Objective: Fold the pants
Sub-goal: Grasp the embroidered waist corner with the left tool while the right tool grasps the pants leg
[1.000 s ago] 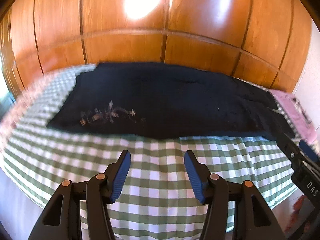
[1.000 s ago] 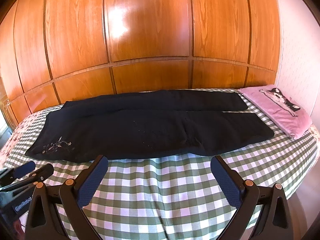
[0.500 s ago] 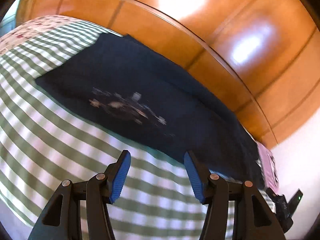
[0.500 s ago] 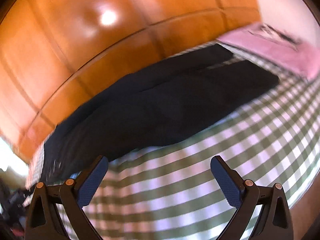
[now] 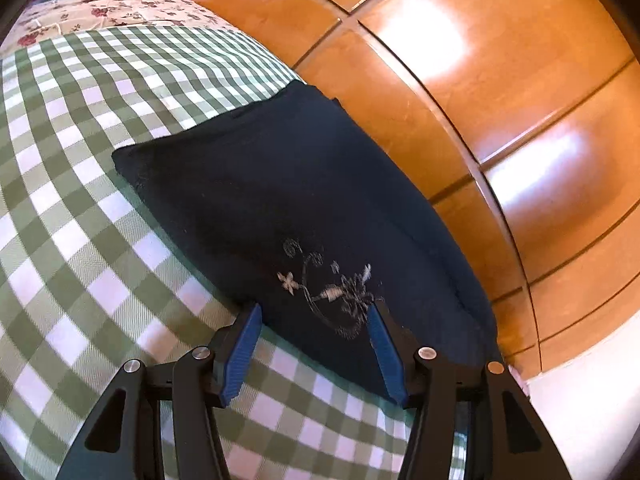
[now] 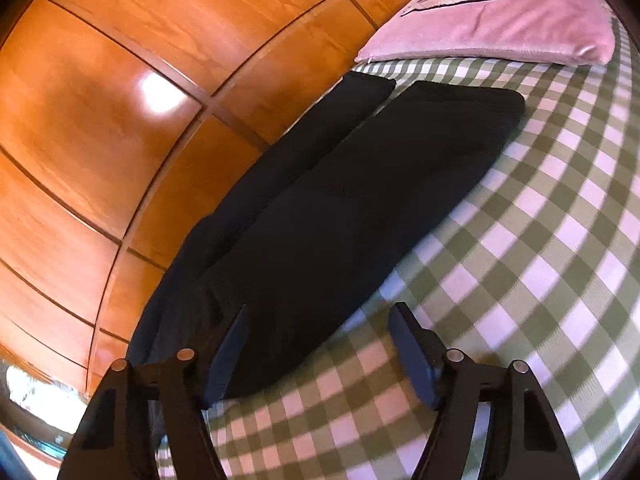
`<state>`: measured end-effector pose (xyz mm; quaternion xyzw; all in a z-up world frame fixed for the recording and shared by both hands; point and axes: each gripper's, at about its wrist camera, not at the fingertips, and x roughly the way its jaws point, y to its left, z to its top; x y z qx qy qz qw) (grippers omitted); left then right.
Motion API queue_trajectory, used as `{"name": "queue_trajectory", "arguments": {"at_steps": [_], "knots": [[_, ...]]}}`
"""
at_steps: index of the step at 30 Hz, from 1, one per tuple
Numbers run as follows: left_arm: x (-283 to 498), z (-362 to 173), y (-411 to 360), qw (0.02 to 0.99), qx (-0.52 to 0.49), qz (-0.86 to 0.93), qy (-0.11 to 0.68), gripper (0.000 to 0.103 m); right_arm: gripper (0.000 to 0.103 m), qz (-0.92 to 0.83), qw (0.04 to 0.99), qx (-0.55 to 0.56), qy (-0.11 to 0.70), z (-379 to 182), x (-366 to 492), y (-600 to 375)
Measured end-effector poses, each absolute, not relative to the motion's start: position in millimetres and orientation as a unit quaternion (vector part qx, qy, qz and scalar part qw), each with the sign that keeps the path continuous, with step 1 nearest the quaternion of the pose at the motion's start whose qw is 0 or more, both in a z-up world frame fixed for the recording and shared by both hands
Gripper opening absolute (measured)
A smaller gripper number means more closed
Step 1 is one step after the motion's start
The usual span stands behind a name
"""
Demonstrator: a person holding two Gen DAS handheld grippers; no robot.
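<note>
Presently the pants [image 6: 360, 184] lie flat and unfolded on the bed [image 6: 540, 264], along its far side against the wooden panelling [image 6: 120, 100]. Their long axis runs left to right across the bed: the waist end, marked by pale embroidery [image 5: 332, 288], is at the left, and the two leg ends point right toward the pink pillow [image 6: 500, 20].

The left gripper [image 5: 314, 312] stands at the near edge of the waist end, just by the embroidery. Its jaws are apart and straddle that near edge, one finger over the checked sheet, the other over dark cloth. The pads do not appear to press the fabric, though the view does not settle whether the tips rest on it.

The right gripper [image 6: 320, 312] stands further right along the same near edge, about where the seat runs into the near leg. Its jaws are closing, with the hem of the near edge between them: one finger over the pants, the other over the sheet. No pinch is yet evident.

Judgement: each gripper is the nearer one to its own stretch of the near edge, and the garment extends away from both toward the panelling. A lengthwise fold would carry that near edge away from the grippers, across the long axis, onto the far leg.
</note>
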<state>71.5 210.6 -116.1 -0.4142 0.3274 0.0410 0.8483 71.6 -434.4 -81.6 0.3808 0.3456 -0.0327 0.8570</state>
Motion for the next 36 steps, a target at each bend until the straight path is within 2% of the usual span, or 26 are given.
{"name": "queue_trajectory", "arguments": {"at_steps": [2, 4, 7, 9, 12, 15, 16, 19, 22, 36], "knots": [[75, -118, 213, 0.853, -0.411, 0.043, 0.319, 0.056, 0.067, -0.029, 0.859, 0.38, 0.341, -83, 80, -435], [78, -119, 213, 0.855, -0.407, 0.047, 0.318, 0.056, 0.06, -0.028, 0.861, 0.377, 0.339, -86, 88, -436], [79, -118, 210, 0.858, -0.397, 0.054, 0.322, 0.056, 0.044, -0.03, 0.864, 0.374, 0.335, -92, 99, -442], [82, -117, 206, 0.864, -0.378, 0.058, 0.328, 0.057, 0.03, -0.036, 0.865, 0.376, 0.331, -98, 102, -448], [88, -116, 204, 0.868, -0.365, 0.062, 0.331, 0.062, 0.022, -0.033, 0.863, 0.389, 0.32, -104, 101, -453], [91, -116, 206, 0.862, -0.375, 0.075, 0.331, 0.061, 0.021, -0.033, 0.865, 0.386, 0.318, -105, 100, -454], [92, -116, 207, 0.86, -0.383, 0.083, 0.327, 0.057, 0.021, -0.035, 0.867, 0.382, 0.319, -105, 102, -452], [95, -121, 210, 0.856, -0.379, 0.114, 0.333, 0.026, 0.017, -0.038, 0.869, 0.379, 0.317, -106, 102, -452], [92, -124, 216, 0.849, -0.402, 0.096, 0.329, 0.014, 0.014, -0.038, 0.869, 0.381, 0.315, -107, 102, -454], [32, -87, 223, 0.873, -0.385, 0.049, 0.296, 0.011, 0.011, -0.032, 0.878, 0.376, 0.294, -85, 81, -459]]}}
